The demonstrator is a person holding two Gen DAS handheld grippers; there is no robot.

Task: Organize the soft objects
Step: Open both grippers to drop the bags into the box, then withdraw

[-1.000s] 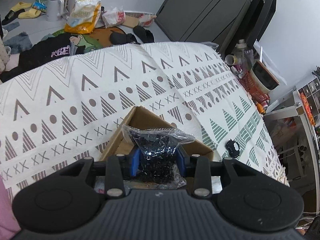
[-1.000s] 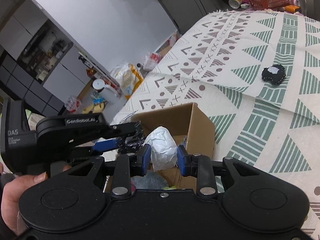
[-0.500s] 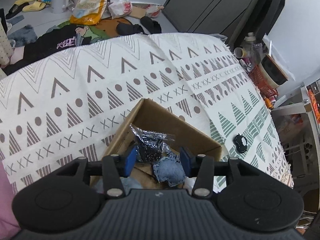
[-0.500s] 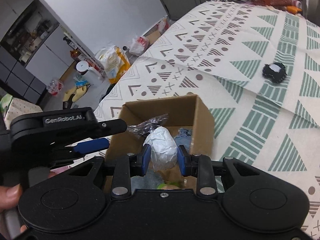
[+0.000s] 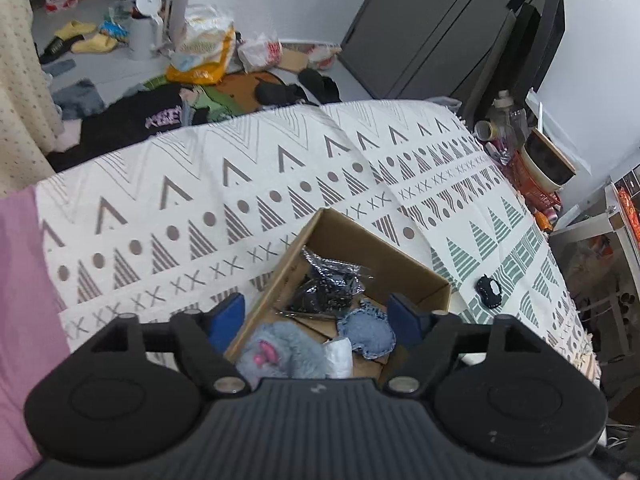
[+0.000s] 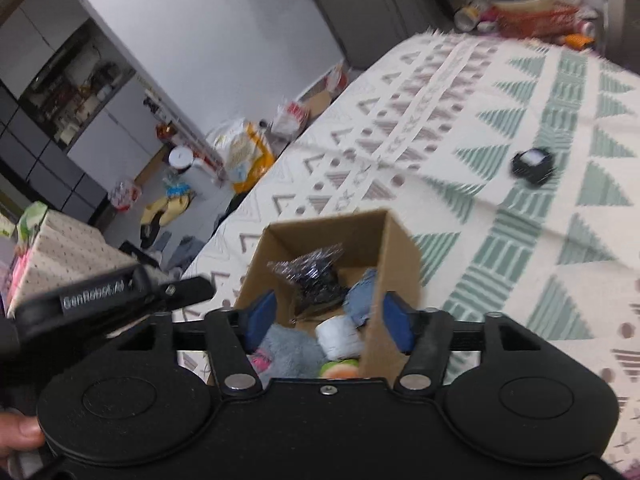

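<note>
Our left gripper point(image 5: 316, 314) and right gripper point(image 6: 326, 316) hang with jaws wide and empty above the box point(image 5: 376, 246); the black pouch point(image 6: 532, 162) lies ahead-right, nearer our right.

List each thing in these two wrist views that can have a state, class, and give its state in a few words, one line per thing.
left gripper: open, holding nothing
right gripper: open, holding nothing
cardboard box: open-topped, holding soft items
black bagged item: lying in the box
denim piece: lying in the box
white bundle: lying in the box
grey plush: lying in the box
small black object: outside the box, on the patterned cloth
</note>
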